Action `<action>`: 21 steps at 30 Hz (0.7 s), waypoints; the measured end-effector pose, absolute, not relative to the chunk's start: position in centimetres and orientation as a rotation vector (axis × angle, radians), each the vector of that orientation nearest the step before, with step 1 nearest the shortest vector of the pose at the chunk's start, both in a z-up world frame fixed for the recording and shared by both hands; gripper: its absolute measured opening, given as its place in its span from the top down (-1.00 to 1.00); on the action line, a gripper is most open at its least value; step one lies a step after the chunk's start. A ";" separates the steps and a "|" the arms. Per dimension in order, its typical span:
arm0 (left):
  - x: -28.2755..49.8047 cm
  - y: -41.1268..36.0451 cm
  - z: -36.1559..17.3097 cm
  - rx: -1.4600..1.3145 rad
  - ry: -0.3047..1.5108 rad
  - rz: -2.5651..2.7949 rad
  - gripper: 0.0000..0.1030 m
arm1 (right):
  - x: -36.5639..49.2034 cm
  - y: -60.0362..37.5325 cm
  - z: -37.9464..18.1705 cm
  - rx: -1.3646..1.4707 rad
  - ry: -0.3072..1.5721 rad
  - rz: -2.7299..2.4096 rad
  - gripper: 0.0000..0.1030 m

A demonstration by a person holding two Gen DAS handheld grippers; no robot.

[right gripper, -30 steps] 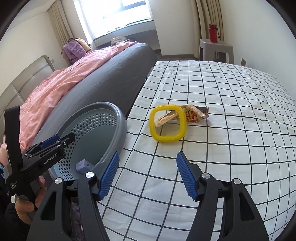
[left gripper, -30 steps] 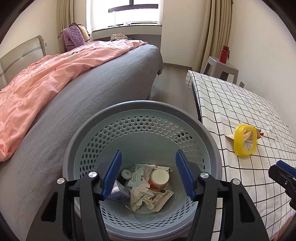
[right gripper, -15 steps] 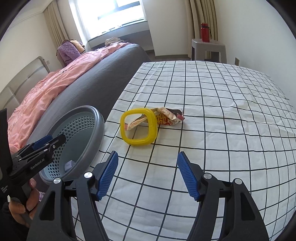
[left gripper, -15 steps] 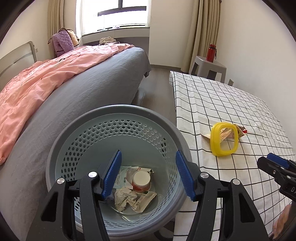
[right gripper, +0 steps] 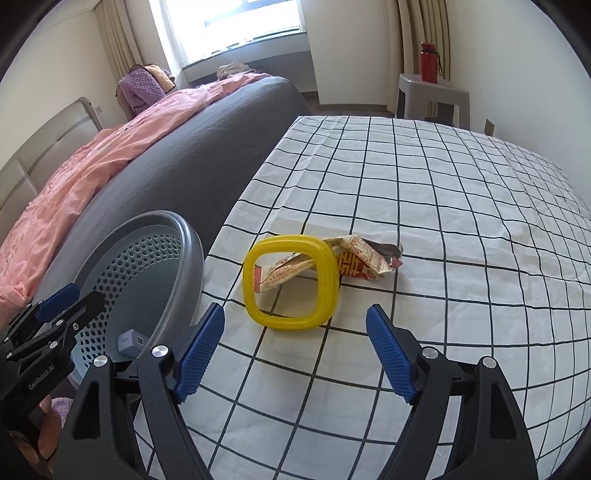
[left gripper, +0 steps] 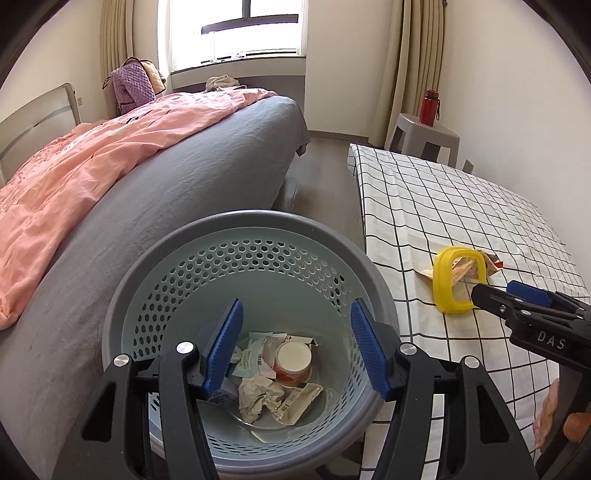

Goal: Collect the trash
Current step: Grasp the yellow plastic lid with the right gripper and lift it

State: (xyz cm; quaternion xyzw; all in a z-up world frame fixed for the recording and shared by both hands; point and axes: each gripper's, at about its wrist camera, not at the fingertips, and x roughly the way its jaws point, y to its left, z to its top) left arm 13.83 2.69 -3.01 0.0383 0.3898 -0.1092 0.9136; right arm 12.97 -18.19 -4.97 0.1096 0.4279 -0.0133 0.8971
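The right gripper [right gripper: 295, 332], its jaws just widened and empty, hovers near the yellow plastic ring [right gripper: 291, 282] and crumpled wrapper [right gripper: 364, 260] on the checked tablecloth [right gripper: 461, 221], while the left gripper [left gripper: 295, 345] hangs parted over the grey perforated basket [left gripper: 251, 229].

Bright daylight from window [left gripper: 236, 33], blown out; fisheye edges warped, dark corners.
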 end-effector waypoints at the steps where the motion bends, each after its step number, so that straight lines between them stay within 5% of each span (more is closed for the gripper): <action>1: 13.9 3.0 -3.1 0.076 0.805 -0.221 -0.13 | 13.4 -17.9 -5.2 0.225 0.892 -0.027 -0.50; 13: 14.3 4.6 -3.1 0.043 0.818 -0.226 -0.13 | 16.6 -16.8 -7.4 0.188 0.924 -0.108 -0.60; 16: 14.3 4.5 -3.1 0.045 0.819 -0.232 -0.13 | 16.6 -16.9 -7.5 0.184 0.925 -0.108 -0.33; 21: 14.2 4.2 -3.1 0.048 0.820 -0.240 -0.13 | 15.4 -17.0 -6.9 0.178 0.907 -0.084 -0.33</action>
